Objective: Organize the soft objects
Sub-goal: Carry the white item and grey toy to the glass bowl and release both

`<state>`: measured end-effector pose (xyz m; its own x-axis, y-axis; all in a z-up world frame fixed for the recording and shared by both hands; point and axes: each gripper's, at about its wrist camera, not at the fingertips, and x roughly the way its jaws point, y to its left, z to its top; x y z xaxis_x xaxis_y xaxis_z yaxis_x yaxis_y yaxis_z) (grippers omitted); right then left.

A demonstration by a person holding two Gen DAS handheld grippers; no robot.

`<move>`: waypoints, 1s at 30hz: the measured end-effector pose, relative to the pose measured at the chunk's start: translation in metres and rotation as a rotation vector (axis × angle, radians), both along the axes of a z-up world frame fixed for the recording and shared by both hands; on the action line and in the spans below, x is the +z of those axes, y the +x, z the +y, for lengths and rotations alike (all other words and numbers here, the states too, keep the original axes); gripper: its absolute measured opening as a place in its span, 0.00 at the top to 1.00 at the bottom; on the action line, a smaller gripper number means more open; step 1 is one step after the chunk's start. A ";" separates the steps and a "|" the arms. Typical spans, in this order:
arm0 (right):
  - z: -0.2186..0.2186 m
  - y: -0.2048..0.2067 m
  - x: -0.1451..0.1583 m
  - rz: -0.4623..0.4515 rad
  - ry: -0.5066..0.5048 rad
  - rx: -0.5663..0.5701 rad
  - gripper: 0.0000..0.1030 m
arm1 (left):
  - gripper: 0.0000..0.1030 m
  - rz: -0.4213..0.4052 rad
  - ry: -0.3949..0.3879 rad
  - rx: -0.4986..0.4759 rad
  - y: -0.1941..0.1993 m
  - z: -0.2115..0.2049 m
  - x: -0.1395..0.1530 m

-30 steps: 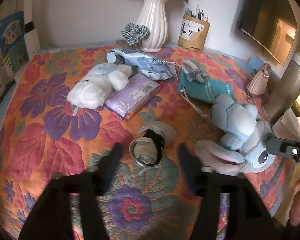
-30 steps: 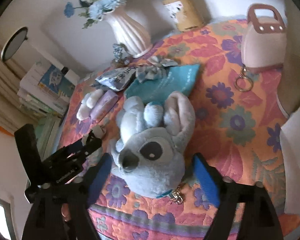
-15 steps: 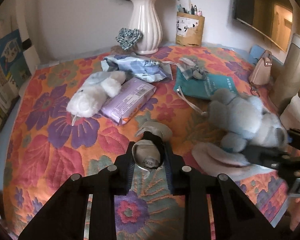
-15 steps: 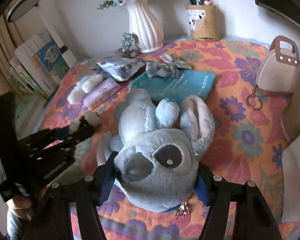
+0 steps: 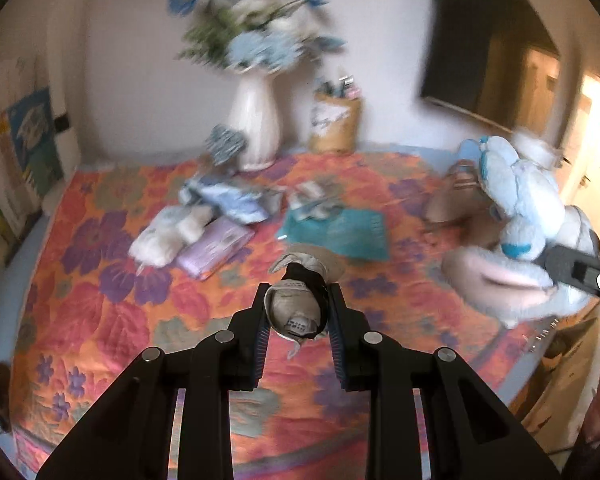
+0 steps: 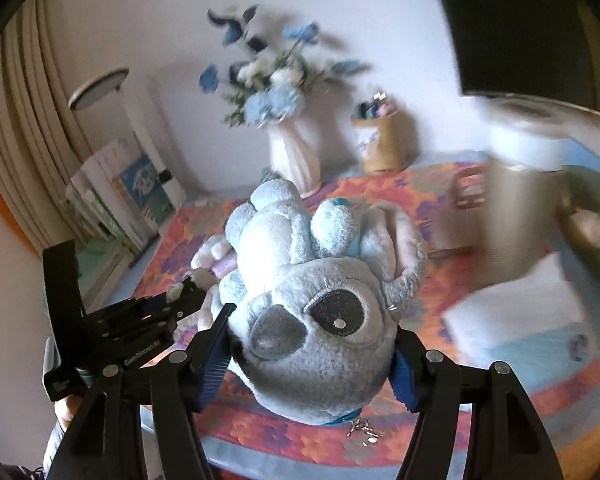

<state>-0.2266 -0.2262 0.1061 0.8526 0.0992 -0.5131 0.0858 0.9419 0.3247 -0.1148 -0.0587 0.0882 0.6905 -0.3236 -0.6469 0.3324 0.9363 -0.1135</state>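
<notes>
Now both grippers, open a second ago, are clamped: the left gripper (image 5: 298,312) on the rolled socks (image 5: 296,308), the right gripper (image 6: 312,354) on the plush (image 6: 316,292) (its head), both lifted off the cloth (image 5: 100,280). The vase (image 5: 256,124) holds flowers (image 5: 260,40); the cup (image 5: 334,126) holds pens.

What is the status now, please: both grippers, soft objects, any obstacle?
Left gripper shut on small beige rolled cloth bundle. Right gripper shut on grey-blue plush toy. Both lifted off floral cloth. Nothing blocking.
</notes>
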 end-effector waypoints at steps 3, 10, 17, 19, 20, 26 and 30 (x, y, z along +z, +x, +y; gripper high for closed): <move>-0.025 -0.025 0.007 0.006 0.016 -0.062 0.37 | 0.77 -0.029 0.020 -0.044 -0.013 -0.022 0.011; -0.098 -0.083 0.012 -0.026 0.098 -0.259 0.36 | 0.77 -0.077 0.038 -0.190 -0.042 -0.078 0.033; -0.163 -0.137 0.011 -0.077 0.160 -0.413 0.36 | 0.77 -0.090 0.011 -0.371 -0.067 -0.150 0.049; -0.180 -0.148 0.014 -0.099 0.169 -0.451 0.36 | 0.77 -0.087 0.002 -0.429 -0.072 -0.175 0.055; -0.190 -0.155 0.016 -0.114 0.172 -0.476 0.36 | 0.77 -0.086 0.001 -0.447 -0.073 -0.185 0.058; -0.243 -0.165 0.024 -0.169 0.199 -0.564 0.36 | 0.77 -0.094 -0.014 -0.540 -0.073 -0.257 0.078; -0.280 -0.157 0.031 -0.197 0.227 -0.601 0.36 | 0.77 -0.098 -0.049 -0.546 -0.058 -0.307 0.089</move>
<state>-0.3834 -0.5065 0.1370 0.8686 -0.3351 -0.3650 0.4933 0.6554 0.5720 -0.1726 -0.3654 0.1768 0.4702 -0.6796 -0.5631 0.7793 0.6192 -0.0966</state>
